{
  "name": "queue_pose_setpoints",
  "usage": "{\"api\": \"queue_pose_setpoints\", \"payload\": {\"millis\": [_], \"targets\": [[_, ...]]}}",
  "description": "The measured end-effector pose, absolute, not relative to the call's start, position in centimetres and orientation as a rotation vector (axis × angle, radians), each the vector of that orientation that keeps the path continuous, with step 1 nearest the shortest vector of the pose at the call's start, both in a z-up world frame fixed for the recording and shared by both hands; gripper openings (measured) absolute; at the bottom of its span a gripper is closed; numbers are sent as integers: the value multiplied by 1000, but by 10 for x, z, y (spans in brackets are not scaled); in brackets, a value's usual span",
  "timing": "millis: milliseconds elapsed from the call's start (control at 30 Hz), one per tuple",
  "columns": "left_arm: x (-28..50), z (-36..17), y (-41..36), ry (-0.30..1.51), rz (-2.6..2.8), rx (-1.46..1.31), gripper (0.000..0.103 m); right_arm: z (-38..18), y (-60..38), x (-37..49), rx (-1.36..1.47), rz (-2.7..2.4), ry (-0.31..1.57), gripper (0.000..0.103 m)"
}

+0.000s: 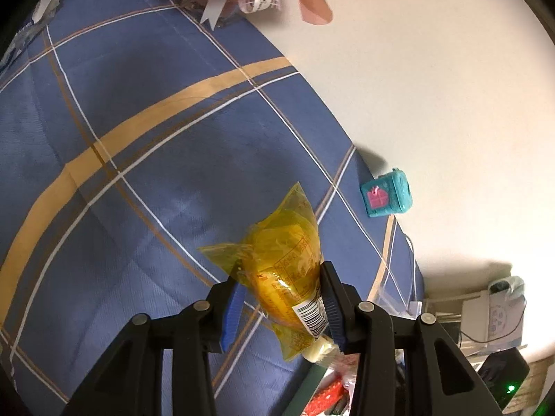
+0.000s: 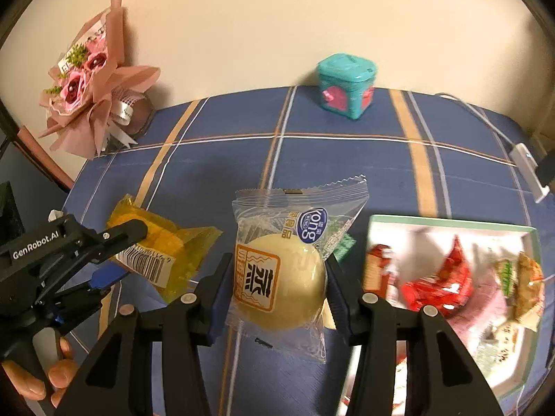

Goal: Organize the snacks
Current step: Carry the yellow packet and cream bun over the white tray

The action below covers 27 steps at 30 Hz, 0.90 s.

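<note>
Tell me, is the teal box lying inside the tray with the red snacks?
No, the teal box stands on the blue cloth by the wall, far from the tray.

The snack tray (image 2: 451,223) looks blurred, its contents perhaps wrapped sweets.

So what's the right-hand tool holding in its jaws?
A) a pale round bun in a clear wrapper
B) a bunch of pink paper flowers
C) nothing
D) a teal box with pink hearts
A: the right gripper has its jaws closed on either side of the pale round bun in a clear wrapper, seen in the right wrist view.
</note>
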<state>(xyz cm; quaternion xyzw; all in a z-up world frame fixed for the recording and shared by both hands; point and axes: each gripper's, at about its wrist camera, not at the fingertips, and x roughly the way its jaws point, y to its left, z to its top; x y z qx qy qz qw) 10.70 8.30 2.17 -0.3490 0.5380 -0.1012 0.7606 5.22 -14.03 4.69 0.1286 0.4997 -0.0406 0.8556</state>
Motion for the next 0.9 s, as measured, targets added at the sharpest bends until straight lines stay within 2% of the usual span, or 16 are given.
{"api": "queue_pose_setpoints", "payload": {"millis": [367, 900], "targets": [[81, 18, 40, 1198, -282, -689, 44, 71, -203, 11, 325, -221, 1023, 51], [45, 27, -75, 1245, -443, -463, 44, 83, -359, -65, 520, -522, 954, 52]]}}
